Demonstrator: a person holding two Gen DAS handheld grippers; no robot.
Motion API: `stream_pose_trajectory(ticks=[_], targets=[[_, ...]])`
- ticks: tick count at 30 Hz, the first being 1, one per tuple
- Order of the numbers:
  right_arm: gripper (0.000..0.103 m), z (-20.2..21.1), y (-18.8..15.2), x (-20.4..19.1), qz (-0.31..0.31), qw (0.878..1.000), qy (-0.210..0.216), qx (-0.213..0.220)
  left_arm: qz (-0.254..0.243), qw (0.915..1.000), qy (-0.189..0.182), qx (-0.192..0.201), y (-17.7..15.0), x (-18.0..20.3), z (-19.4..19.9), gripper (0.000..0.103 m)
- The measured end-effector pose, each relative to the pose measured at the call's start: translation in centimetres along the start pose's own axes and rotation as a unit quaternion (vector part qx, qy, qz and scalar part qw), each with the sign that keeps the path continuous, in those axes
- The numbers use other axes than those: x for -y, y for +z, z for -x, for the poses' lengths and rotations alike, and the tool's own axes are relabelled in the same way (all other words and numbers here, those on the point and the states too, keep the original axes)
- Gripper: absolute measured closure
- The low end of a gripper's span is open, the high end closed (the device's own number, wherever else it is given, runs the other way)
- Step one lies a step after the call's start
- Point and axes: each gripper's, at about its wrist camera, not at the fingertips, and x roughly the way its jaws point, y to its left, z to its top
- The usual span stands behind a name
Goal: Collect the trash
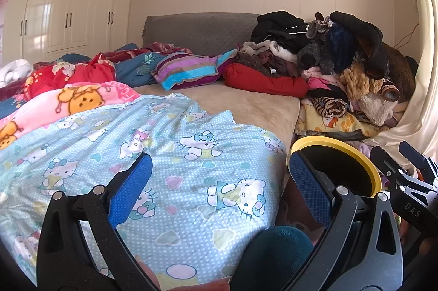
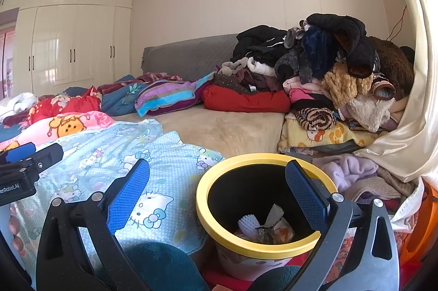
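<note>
The yellow-rimmed bin (image 2: 260, 211) stands beside the bed (image 2: 224, 132), already holding wrappers (image 2: 267, 225), within easy drop range. Your right gripper (image 2: 217, 197) hovers over it, jaws spread and empty; your left gripper (image 1: 220, 192) likewise gapes above the blanket (image 1: 169, 154).

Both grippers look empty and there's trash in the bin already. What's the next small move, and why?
Probably sweep the left gripper across the bed to look for more: both it and the right gripper are open and empty, the bin holds wrappers, and no loose trash shows.

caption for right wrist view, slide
Open right gripper above yellow-rimmed trash bin holding wrappers, beside Hello Kitty blanket on bed.
</note>
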Motion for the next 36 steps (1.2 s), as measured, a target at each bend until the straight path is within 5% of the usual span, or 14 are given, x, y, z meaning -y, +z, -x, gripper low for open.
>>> stream_pose_trajectory(ticks=[36], targets=[[0.006, -0.18, -0.69, -0.13, -0.005, 1.000, -0.001, -0.003, -0.001, 1.0000, 0.000, 0.003, -0.06, 0.03, -0.04, 0.011]])
